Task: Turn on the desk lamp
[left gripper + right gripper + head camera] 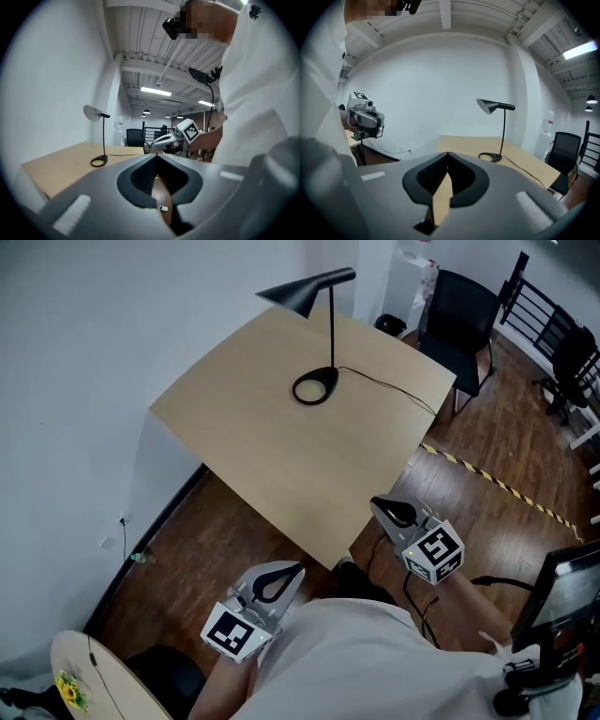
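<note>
The lamp stands at the desk's far side; lit or not is unclear. Left claw and right claw, the 2 closed and empty, hang well short of it. This fits reaching out or drawn back.

Head view: bright, even, white diffuse light. The worktop is evenly lit with soft shadows, and there is a mild sheen on the wood floor at right. Wide-angle bend: the worktop's edges bow toward the frame borders.

Both gripper views: fisheye circle, black corners, heavy warping at the rim.

Left gripper view: ceiling strip lights are blown out and the white wall is bright.

Right gripper view: one strip light glares at upper right.

The bodies of the left hand-held gripper and right hand-held gripper sit close to the lens, soft and out of focus. The desk lamp behind is sharp.
</note>
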